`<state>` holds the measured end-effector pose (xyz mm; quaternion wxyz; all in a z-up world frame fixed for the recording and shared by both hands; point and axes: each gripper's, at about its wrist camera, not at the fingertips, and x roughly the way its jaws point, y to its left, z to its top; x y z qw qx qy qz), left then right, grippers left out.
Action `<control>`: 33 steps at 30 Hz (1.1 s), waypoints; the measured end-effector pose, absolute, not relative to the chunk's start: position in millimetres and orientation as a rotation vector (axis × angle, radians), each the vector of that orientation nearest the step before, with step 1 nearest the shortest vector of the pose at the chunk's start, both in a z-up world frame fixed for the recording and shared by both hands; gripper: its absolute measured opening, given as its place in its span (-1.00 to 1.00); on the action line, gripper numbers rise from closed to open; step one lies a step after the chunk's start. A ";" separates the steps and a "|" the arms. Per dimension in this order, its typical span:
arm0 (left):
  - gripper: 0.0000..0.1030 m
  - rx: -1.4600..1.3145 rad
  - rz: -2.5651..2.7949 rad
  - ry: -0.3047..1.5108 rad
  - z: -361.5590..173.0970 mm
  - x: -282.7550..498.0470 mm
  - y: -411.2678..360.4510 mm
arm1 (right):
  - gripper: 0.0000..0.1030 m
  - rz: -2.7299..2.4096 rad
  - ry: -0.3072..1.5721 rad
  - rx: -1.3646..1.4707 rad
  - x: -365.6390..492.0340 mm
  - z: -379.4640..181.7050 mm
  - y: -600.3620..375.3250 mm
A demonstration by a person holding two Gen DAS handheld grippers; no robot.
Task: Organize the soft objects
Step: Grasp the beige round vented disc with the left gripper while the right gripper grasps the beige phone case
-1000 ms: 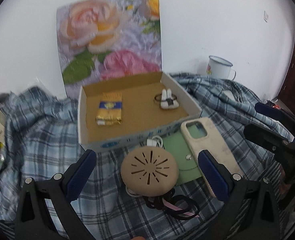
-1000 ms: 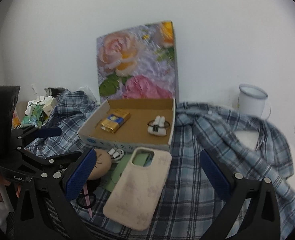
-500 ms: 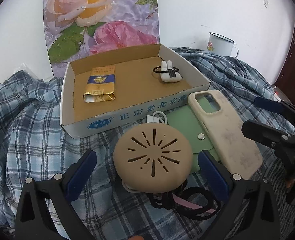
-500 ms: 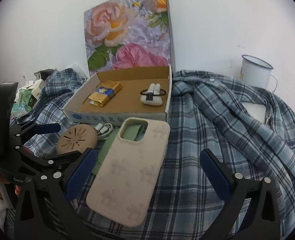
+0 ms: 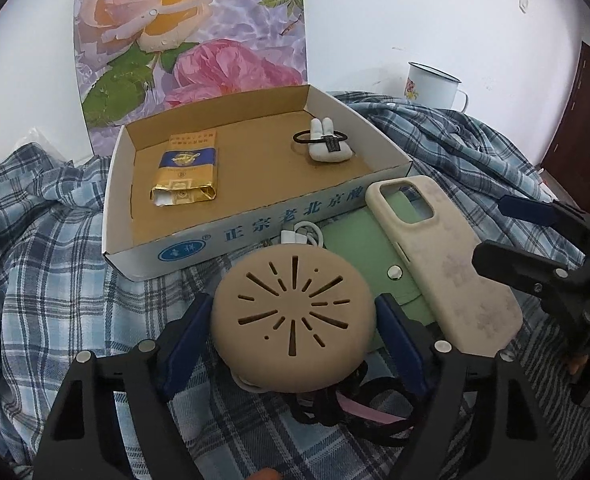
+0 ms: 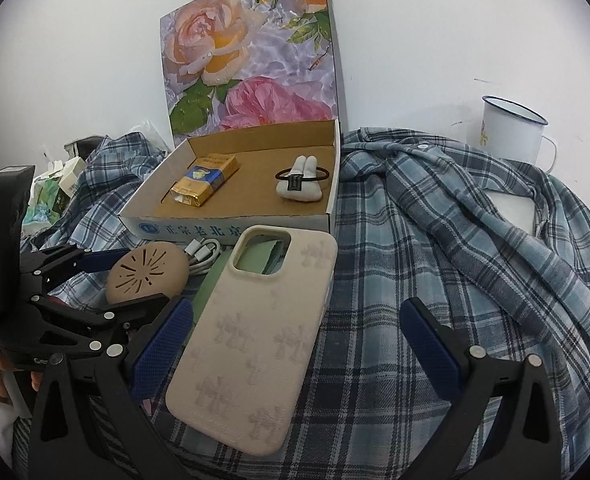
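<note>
Tan silicone, round and slotted in a sunburst pattern, the soft pouch sits between the blue pads of the left tool, whose jaws have just been closing; both pads stand at its sides, and whether they already press on it cannot be told. Under the pouch lie black and pink hair ties, with a coiled white cable just beyond it. To its right a green snap wallet lies flat, overlapped by a beige phone case embossed with pale flowers.

Farther off stands the open cardboard box. Its near wall carries blue Chinese characters, legible as 正宗老北京 with more after, beside a blue oval logo too small to read. Inside, a gold and blue packet lies at the left and a small white rabbit-eared piece with a black hair tie at the right; bare floor remains between them. The floral lid stands upright behind.

Everything rests on a blue plaid shirt. The right tool is released, its jaws spread wide with the phone case's near end between them, untouched. Open plaid cloth lies to the right of the case. A white enamel mug stands far right.
</note>
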<state>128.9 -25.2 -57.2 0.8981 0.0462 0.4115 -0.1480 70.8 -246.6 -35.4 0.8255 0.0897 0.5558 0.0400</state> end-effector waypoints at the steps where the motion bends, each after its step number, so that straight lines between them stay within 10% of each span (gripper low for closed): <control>1: 0.59 0.094 -0.306 0.852 -57.1 128.6 -25.2 | 1.00 0.087 1.181 0.190 70.7 -35.1 -246.1; 23: 0.55 0.018 -0.239 0.848 -47.0 120.1 -2.9 | 0.99 0.060 1.290 0.196 88.6 -56.5 -216.8; 33: 0.55 0.000 -0.248 0.838 -44.9 118.1 -0.8 | 0.48 0.027 1.317 0.131 85.5 -63.9 -210.6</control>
